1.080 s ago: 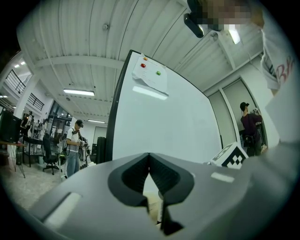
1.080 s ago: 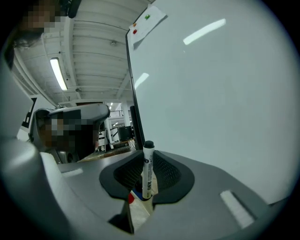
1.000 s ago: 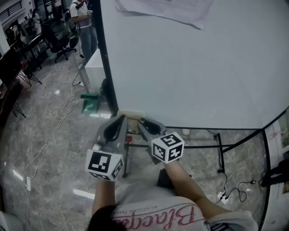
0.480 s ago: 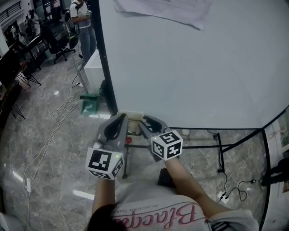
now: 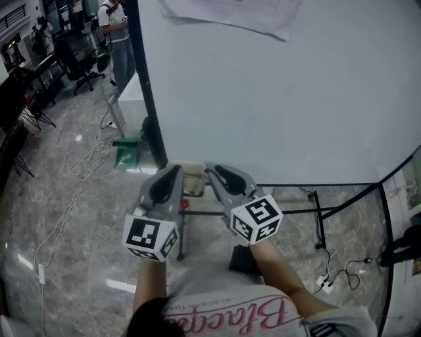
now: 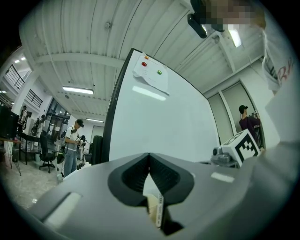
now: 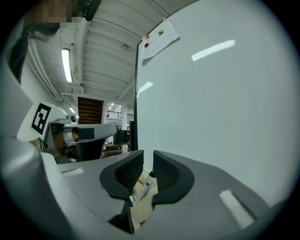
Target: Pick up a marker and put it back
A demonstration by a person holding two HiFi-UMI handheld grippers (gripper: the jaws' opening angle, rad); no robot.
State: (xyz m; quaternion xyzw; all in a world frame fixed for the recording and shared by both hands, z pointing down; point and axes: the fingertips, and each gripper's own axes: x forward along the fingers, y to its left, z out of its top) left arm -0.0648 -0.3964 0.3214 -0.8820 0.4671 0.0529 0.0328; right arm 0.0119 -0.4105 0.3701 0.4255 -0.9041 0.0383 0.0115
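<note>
A small beige box point(image 5: 193, 174) of markers sits on the ledge under the whiteboard point(image 5: 276, 99). My left gripper point(image 5: 175, 170) rests at its left side, and my right gripper point(image 5: 214, 170) at its right. In the right gripper view, the right gripper point(image 7: 148, 161) keeps a narrow gap. Its jaws have just been closing, with nothing pressed between the pads. Through the gap I see a white marker with a black cap point(image 7: 146, 185) leaning in the box point(image 7: 138, 213). The left gripper point(image 6: 149, 161) is shut, tips touching, above the box point(image 6: 151, 206).
A sheet of paper point(image 5: 230, 13) hangs at the top of the whiteboard, held by coloured magnets point(image 6: 151, 68). The board's black stand legs point(image 5: 316, 210) and floor cables point(image 5: 342, 273) lie below. A person point(image 5: 115, 26) stands far left among office chairs.
My right gripper has risen toward the camera, and its marker cube has shifted right and down in the picture. The left gripper has stayed put.
</note>
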